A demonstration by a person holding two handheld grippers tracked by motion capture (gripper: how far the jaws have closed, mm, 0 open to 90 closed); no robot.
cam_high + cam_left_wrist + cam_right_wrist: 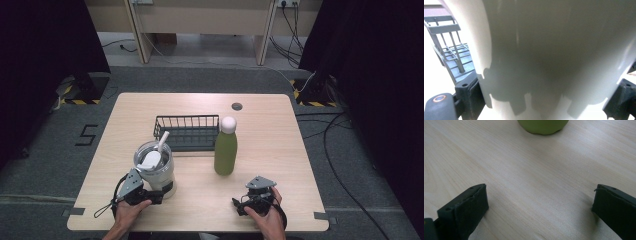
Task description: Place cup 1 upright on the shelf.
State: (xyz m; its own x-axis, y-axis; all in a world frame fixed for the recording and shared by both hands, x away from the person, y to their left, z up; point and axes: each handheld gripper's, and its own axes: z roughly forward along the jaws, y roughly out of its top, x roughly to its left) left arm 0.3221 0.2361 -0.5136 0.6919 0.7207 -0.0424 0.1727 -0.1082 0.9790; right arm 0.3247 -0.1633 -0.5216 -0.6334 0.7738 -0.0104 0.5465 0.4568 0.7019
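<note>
A pale grey tumbler (156, 167) with a white lid and straw stands at the table's front left. My left gripper (159, 192) holds it low on its body. In the left gripper view the tumbler (554, 50) sits between both jaws of the left gripper (546, 92), which press against its sides. A green bottle (225, 152) with a white cap stands upright at mid-table. My right gripper (240, 205) rests open near the front edge. In its own view the right gripper (540, 202) has only bare wood between the jaws, and the bottle's base (543, 125) lies ahead.
A black wire basket (186, 120) sits behind the tumbler and bottle, its bars (442, 27) visible past the tumbler's left side. The wooden table (280, 135) has a round cable hole (237, 106) near its far edge. Dark curtains flank both sides.
</note>
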